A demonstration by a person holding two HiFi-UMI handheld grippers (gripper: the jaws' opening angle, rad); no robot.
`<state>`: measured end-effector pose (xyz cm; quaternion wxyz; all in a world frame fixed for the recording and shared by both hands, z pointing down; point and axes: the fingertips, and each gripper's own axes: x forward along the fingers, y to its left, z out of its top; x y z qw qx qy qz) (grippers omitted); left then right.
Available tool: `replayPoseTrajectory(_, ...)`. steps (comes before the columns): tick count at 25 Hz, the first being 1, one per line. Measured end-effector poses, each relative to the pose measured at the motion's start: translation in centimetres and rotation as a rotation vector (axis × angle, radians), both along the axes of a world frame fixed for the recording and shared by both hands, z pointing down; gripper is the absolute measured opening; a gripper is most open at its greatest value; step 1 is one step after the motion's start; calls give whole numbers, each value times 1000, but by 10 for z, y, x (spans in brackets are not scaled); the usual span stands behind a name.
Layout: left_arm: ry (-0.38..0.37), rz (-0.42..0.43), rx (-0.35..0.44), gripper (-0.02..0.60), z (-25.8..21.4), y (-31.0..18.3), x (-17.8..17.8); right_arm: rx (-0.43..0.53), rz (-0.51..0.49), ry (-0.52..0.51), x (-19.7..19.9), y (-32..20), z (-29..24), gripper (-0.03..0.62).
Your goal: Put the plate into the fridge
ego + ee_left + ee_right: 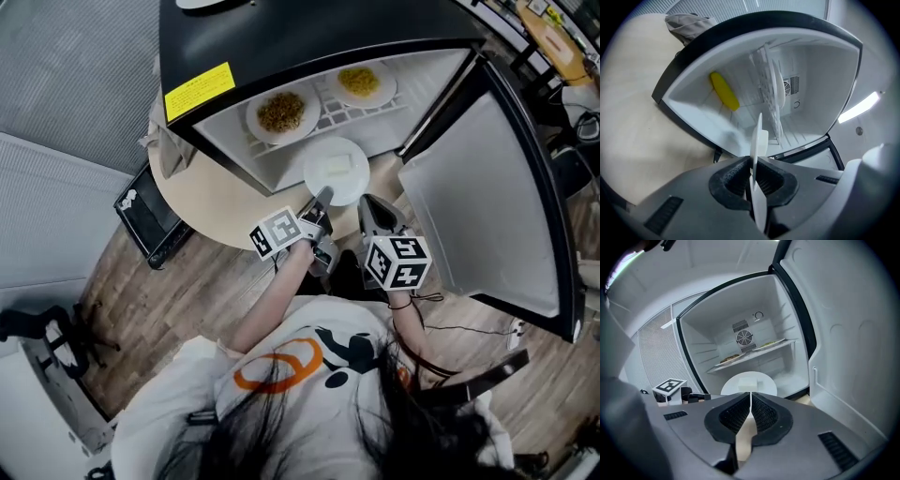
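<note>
My left gripper [322, 198] was clamped on the near rim of the plate [351, 187], holding it at the front edge of the fridge's [281, 33] open lower compartment, below the shelf [328, 116], with a white block [338, 167] at the plate's centre. My right gripper [372, 206] stood just beside it, jaws pressed together on nothing. The shelf carried two noodle plates [283, 112], and the door [487, 197] stood open at the right.

a yellow label [199, 91] on the fridge [319, 33] top carries print too small to read
</note>
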<state>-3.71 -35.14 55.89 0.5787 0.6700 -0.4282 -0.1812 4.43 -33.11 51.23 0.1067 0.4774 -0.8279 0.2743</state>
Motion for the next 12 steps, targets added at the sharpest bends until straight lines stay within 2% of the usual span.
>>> replayPoseTrajectory(7, 28, -80, -58, 26, 20, -25, 3, -18, -89, -9, -2, -24, 6, 23)
replayPoseTrajectory(12, 19, -100, -82, 26, 31, -44, 9, -22, -126, -11, -2, -33, 7, 23)
